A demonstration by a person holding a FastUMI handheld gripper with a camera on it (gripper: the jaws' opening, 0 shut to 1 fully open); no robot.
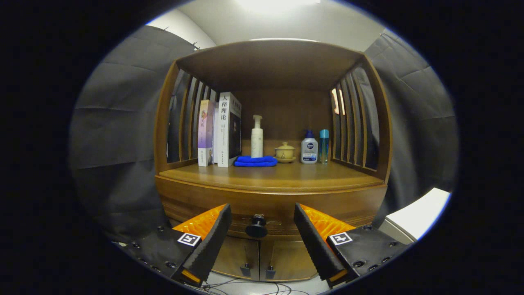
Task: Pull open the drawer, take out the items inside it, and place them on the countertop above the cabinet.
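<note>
Gripper (262, 235) fingers spread wide, nothing between the pads, not touching anything. One dark round drawer knob (256, 226) sits in the gap between them, just ahead, roughly 12 o'clock from the fingertips. Drawer (270, 207) is closed, front flush with the wooden cabinet (172, 192). Contents can't be seen.

Below the drawer: two cabinet doors (262, 256), each with one small dark handle near the centre seam.

Desk (270, 176) above the drawer, inside the slatted alcove, count from 9 to 3 o'clock:
- 2 books (219, 131) upright at 10 o'clock, touching each other. Pale purple spine on the outer one; white one has dark characters down its spine, too small to read reliably.
- 1 folded blue cloth (255, 161), just beside the white book.
- 1 white pump bottle (257, 137) behind the cloth.
- 1 small yellow lidded cup (284, 152) on a saucer, at 12 o'clock.
- 1 white bottle with blue cap (309, 149), dark round brand mark; lettering too small to confirm.
- 1 slim teal bottle (324, 145) just beside it, at 1 o'clock.

Each finger base carries one square black-and-white marker. Cables on the floor (254, 287) under the cabinet.
</note>
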